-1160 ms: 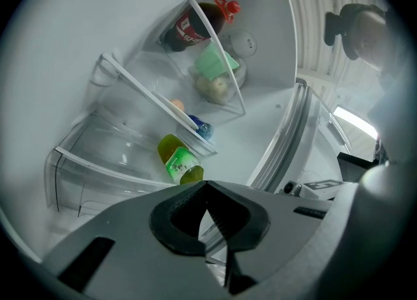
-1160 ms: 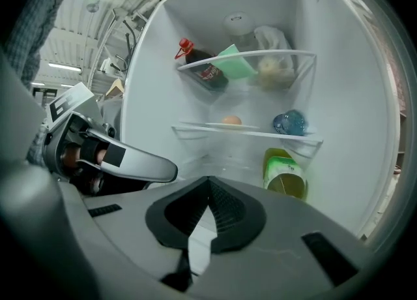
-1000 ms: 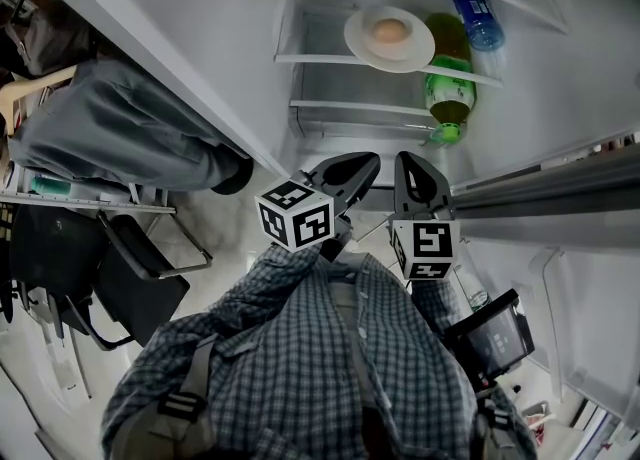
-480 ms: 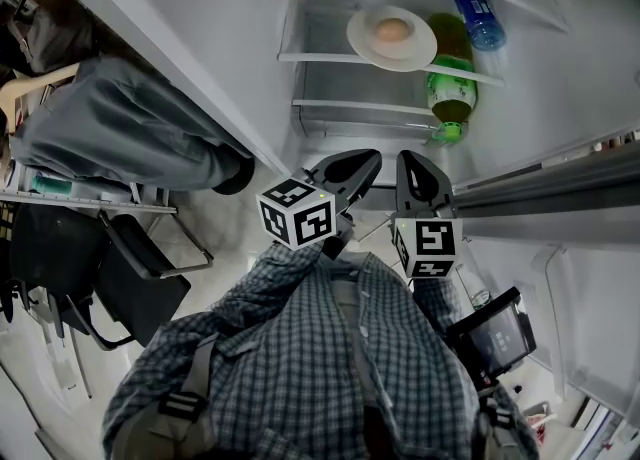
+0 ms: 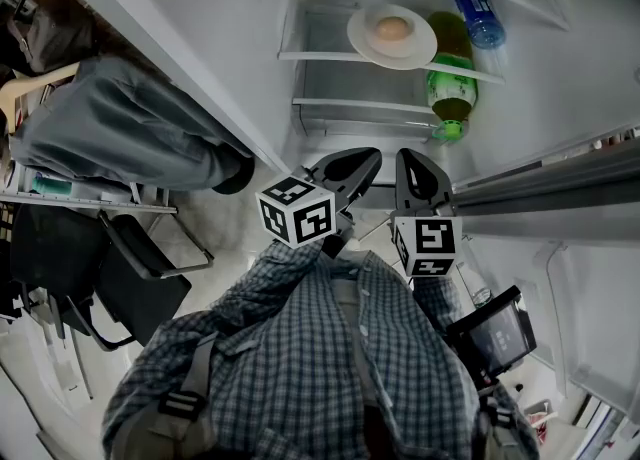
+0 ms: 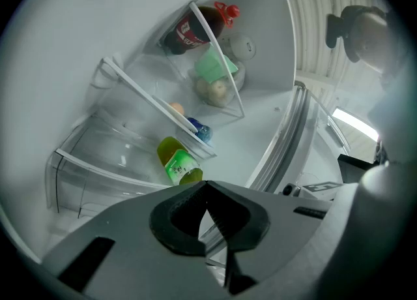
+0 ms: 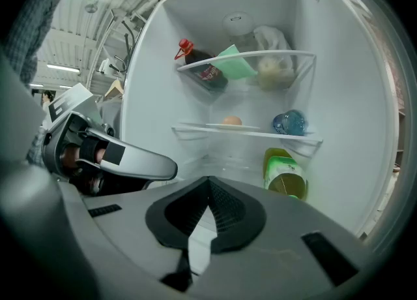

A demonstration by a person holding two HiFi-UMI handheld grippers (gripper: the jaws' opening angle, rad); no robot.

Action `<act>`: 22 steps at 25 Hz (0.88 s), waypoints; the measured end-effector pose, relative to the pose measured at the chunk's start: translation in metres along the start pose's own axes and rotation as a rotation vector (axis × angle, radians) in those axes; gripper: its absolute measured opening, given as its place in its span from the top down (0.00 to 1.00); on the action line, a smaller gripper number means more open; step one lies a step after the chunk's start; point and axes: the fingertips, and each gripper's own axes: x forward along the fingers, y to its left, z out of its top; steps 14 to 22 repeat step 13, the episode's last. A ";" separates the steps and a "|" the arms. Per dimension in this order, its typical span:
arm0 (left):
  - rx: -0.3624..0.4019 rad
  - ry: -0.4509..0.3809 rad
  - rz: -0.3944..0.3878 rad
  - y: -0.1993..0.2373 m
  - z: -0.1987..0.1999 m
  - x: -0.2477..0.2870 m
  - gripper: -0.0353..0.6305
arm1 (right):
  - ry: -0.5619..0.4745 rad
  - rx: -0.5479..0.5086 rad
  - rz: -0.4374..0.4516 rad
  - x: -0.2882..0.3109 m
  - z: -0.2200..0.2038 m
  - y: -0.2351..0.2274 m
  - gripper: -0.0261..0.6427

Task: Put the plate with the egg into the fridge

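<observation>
The white plate [image 5: 392,36] with a brown egg [image 5: 392,29] on it rests on a glass shelf [image 5: 330,56] inside the open fridge. In the right gripper view the egg [image 7: 231,121] shows at the middle shelf's centre, and the left gripper view catches the egg [image 6: 176,107] on that shelf's edge. My left gripper [image 5: 345,170] and right gripper [image 5: 418,176] hang side by side in front of the fridge, below and apart from the plate. Both are shut with nothing between their jaws. The left gripper's tips [image 6: 207,184] and the right gripper's tips [image 7: 208,188] meet in their own views.
A green bottle [image 5: 450,88] lies beside the plate and a blue bottle [image 5: 478,18] sits behind it. A dark sauce bottle [image 7: 202,67] and bagged food [image 7: 270,64] fill the upper shelf. The fridge door [image 5: 560,188] stands open at right. A seated person's grey trousers [image 5: 130,138] are at left.
</observation>
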 end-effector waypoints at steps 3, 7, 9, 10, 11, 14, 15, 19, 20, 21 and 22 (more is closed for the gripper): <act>0.005 0.002 -0.005 -0.001 0.001 0.001 0.94 | -0.003 0.001 -0.006 0.000 0.000 -0.001 0.95; 0.010 0.006 -0.012 -0.002 0.003 0.000 0.94 | -0.001 0.004 -0.010 0.001 0.002 -0.003 0.95; 0.016 -0.007 -0.008 0.001 0.009 -0.001 0.94 | -0.011 0.005 -0.007 0.006 0.008 -0.005 0.95; 0.018 -0.018 -0.001 0.002 0.011 -0.002 0.94 | -0.017 0.003 -0.002 0.009 0.011 -0.006 0.95; 0.018 -0.028 0.006 0.004 0.014 -0.004 0.94 | -0.022 0.001 0.004 0.011 0.013 -0.007 0.95; 0.017 -0.049 0.022 0.007 0.018 -0.006 0.94 | -0.028 -0.004 0.015 0.015 0.018 -0.008 0.95; 0.017 -0.049 0.022 0.007 0.018 -0.006 0.94 | -0.028 -0.004 0.015 0.015 0.018 -0.008 0.95; 0.017 -0.049 0.022 0.007 0.018 -0.006 0.94 | -0.028 -0.004 0.015 0.015 0.018 -0.008 0.95; 0.017 -0.049 0.022 0.007 0.018 -0.006 0.94 | -0.028 -0.004 0.015 0.015 0.018 -0.008 0.95; 0.017 -0.049 0.022 0.007 0.018 -0.006 0.94 | -0.028 -0.004 0.015 0.015 0.018 -0.008 0.95; 0.017 -0.049 0.022 0.007 0.018 -0.006 0.94 | -0.028 -0.004 0.015 0.015 0.018 -0.008 0.95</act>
